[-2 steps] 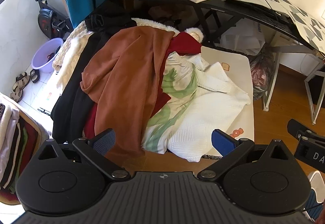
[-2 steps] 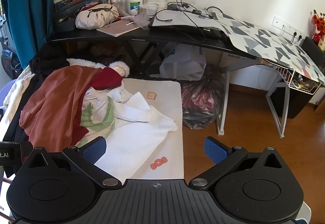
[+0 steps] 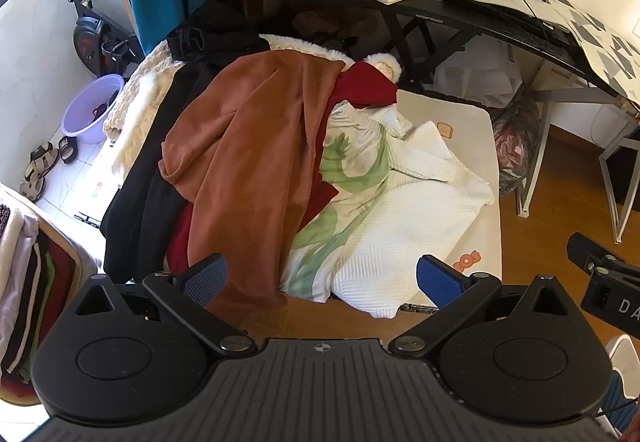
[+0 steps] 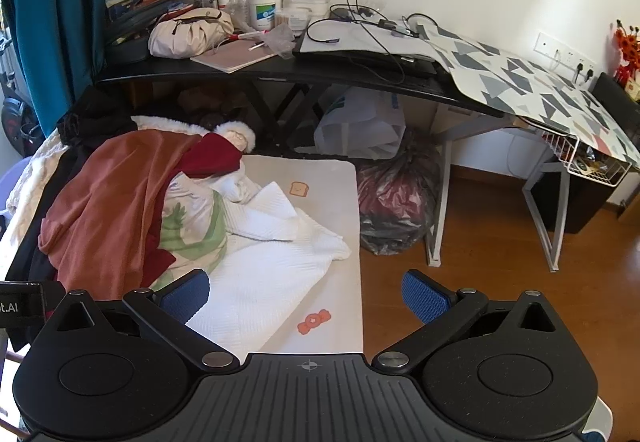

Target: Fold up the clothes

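A black desk [image 4: 280,71] is standing past the far end of the white mat [image 4: 332,209], crowded with a beige pouch [image 4: 188,31], a notebook [image 4: 236,55], makeup brushes and trailing cables. Under it a white plastic bag [image 4: 360,125] and a dark garbage bag [image 4: 396,201] are sitting on the wood floor, just beside the mat's right edge. To the left, a purple basin [image 3: 94,109] and sandals [image 3: 40,169] are lying on the tiled floor.

You are holding both grippers above the near end of the clothes pile, touching nothing. Your left gripper [image 3: 322,278] is hovering with its blue pads spread wide, the rust-brown garment [image 3: 248,161] lying ahead of its left pad and the white waffle-textured cloth [image 3: 408,213] ahead of its right. Your right gripper [image 4: 306,292] is gaping open too, with that white cloth's near hem just past its left pad and bare floor beyond its right.

The pile is lying rumpled: the brown garment is draping over a dark red piece [image 3: 366,85] and black clothing [image 3: 140,197], and a cream fabric with a green print [image 3: 352,169] is lying between the brown and the white.
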A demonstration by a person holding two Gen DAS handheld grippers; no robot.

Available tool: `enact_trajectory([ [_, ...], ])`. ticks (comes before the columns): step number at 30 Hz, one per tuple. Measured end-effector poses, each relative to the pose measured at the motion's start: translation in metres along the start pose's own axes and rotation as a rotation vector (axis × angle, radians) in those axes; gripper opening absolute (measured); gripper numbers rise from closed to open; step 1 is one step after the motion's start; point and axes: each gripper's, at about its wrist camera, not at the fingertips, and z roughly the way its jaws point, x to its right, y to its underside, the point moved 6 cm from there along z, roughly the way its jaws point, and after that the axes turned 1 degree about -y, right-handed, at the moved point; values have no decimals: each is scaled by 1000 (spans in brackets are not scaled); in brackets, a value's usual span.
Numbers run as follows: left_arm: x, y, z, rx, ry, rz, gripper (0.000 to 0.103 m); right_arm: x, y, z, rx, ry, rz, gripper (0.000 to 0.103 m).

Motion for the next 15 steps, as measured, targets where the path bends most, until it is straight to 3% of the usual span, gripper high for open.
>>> enact_trajectory([
  [15, -33, 4, -7, -7, 16, 19, 103, -32, 4, -14, -9, 19, 1, 102],
])
